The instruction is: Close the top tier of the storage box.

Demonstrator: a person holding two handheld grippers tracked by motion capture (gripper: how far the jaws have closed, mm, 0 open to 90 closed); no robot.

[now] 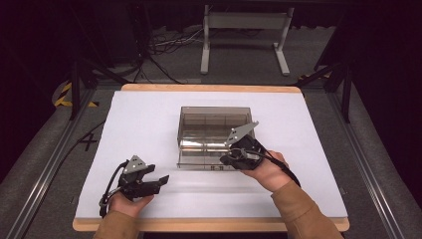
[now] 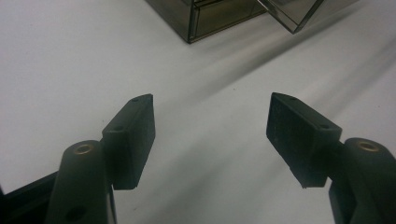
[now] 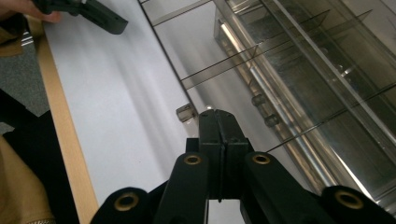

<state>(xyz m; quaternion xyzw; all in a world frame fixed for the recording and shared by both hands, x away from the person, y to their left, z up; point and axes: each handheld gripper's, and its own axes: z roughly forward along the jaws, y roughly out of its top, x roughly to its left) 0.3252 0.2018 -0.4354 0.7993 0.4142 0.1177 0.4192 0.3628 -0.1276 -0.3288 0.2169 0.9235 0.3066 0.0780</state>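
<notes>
The right gripper (image 3: 218, 122) rises from the bottom edge with its two black jaws pressed flat together, tips at the front edge of a smoky clear plastic organizer box (image 3: 299, 79) with thin dividers. Just left of the tips sits a small clear latch (image 3: 186, 112). Far off, the left gripper (image 3: 88, 13) hovers over the white tabletop (image 3: 107, 107)

A: Work surface?
B: One table (image 1: 318, 149) with a white top and a light wooden edge.

A: Floor?
B: Grey carpet (image 1: 239, 55), with black cables (image 1: 169, 46) lying loose on it and a black-and-yellow hazard strip (image 1: 63, 94) at far left.

A: Furniture behind?
B: One white metal stand (image 1: 245, 37) on two feet.

A: Surroundings?
B: Dark, unlit; black frame struts (image 1: 343, 74) at both sides.
</notes>
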